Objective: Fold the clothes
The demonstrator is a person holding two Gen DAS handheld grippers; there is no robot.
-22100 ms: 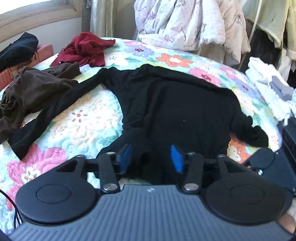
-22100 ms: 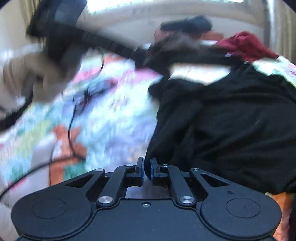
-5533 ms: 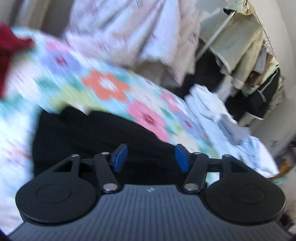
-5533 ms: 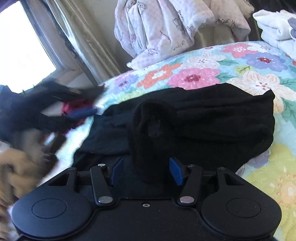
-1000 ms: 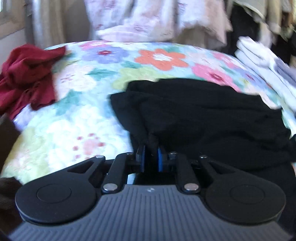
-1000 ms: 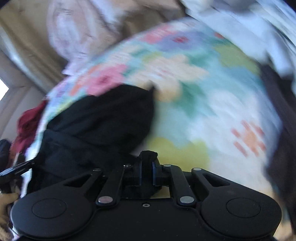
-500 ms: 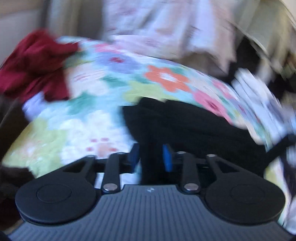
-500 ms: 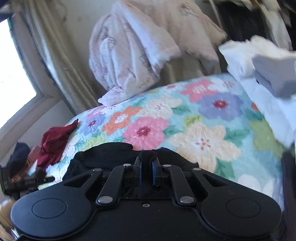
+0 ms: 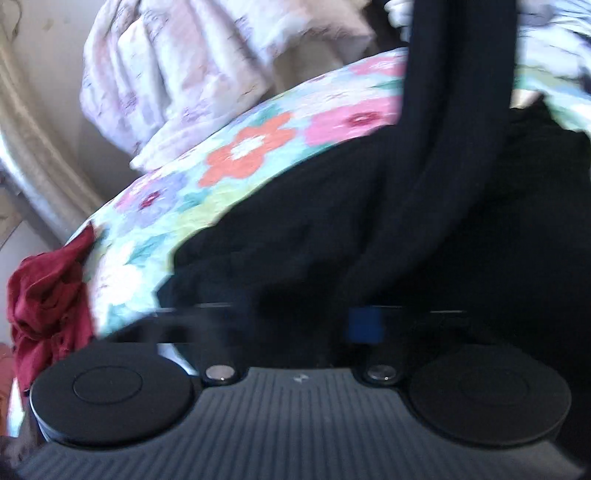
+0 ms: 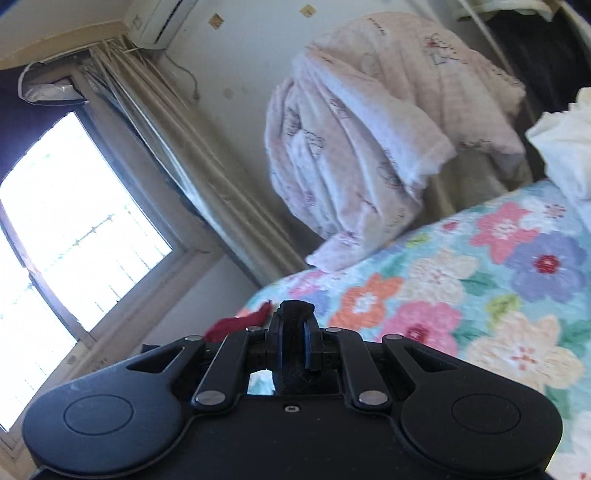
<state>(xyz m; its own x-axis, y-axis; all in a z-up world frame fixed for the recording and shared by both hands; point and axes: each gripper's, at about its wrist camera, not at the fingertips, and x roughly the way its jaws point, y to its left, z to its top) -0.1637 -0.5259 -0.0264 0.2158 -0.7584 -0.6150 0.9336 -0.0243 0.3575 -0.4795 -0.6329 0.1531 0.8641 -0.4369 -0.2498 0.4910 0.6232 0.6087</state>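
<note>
Two views, left wrist first, badly smeared. The black garment (image 9: 314,236) lies on the flower-print bed (image 9: 243,151), and one band of it rises taut out of the top of the frame. The left gripper (image 9: 291,321) sits low over the cloth. Its jaws have just been closing with black fabric between them. Only one blue pad is readable, so it can't be told whether the pads actually press on the cloth. A red garment (image 9: 48,306) is bunched at the bed's left edge, and a pale blanket (image 9: 177,74) is heaped behind the bed.

Right wrist, sharp: the right gripper (image 10: 293,332) is clamped tight on a fold of the black garment (image 10: 293,314), which pokes up between the pads. The gripper is tilted, above the bed (image 10: 517,295). Beyond are a window (image 10: 74,229), a curtain (image 10: 177,147), an air conditioner (image 10: 159,14), the pale blanket (image 10: 362,129) and white clothes (image 10: 561,140) at the right edge.
</note>
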